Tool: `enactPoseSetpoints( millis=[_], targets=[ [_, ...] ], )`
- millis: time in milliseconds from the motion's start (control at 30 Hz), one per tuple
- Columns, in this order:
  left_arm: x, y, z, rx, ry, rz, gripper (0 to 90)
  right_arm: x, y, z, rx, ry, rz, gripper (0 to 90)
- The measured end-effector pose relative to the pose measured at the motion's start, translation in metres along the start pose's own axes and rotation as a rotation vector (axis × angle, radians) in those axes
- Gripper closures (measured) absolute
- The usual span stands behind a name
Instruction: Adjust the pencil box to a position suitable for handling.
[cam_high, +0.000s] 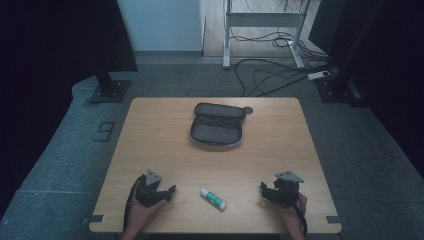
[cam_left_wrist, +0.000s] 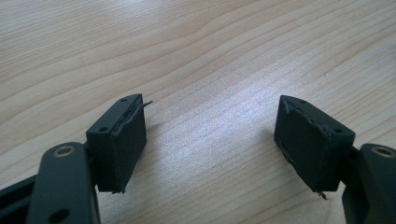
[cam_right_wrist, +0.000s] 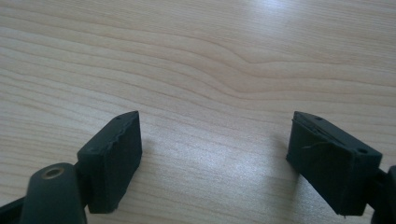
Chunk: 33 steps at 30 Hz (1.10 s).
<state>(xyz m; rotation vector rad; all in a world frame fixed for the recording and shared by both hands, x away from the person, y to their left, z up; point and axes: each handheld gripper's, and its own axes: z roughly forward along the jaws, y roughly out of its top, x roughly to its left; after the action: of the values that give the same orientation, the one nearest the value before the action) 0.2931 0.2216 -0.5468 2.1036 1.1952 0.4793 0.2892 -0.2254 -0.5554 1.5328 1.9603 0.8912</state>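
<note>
Glue stick (cam_high: 213, 198) is lying near the table's (cam_high: 150, 130) front edge between both empty, wide-open grippers, its long axis slanting toward the right gripper (cam_high: 265, 192), while the left gripper (cam_high: 169, 193) is sitting slightly nearer, the open pencil case (cam_high: 216, 126) waiting beyond.

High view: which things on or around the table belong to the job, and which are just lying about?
Belongs to the job:
- glue stick, between the grippers
- open pencil case
- left gripper, open
- right gripper, open

Lying about:
- cables on the floor
- metal frame behind the table
</note>
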Motion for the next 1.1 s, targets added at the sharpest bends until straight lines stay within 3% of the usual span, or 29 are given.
enactPoseSetpoints(
  millis=[467,667,800,1100],
  targets=[
    [0.001,0.0,0.0,0.0,0.001,-0.004,25.6,0.0,-0.001,-0.001,-0.003,0.028,-0.02,19.9],
    [0.001,0.002,-0.002,-0.022,-0.004,0.001,26.8,0.001,0.0,-0.002,-0.005,0.024,-0.02,22.3],
    [0.001,0.008,-0.008,-0.052,-0.008,0.004,27.3,0.001,0.001,-0.003,-0.003,0.05,-0.018,24.3],
    [-0.006,0.021,-0.027,-0.11,-0.027,0.009,28.5,-0.002,0.017,-0.013,-0.09,0.113,0.014,24.6]
  ],
)
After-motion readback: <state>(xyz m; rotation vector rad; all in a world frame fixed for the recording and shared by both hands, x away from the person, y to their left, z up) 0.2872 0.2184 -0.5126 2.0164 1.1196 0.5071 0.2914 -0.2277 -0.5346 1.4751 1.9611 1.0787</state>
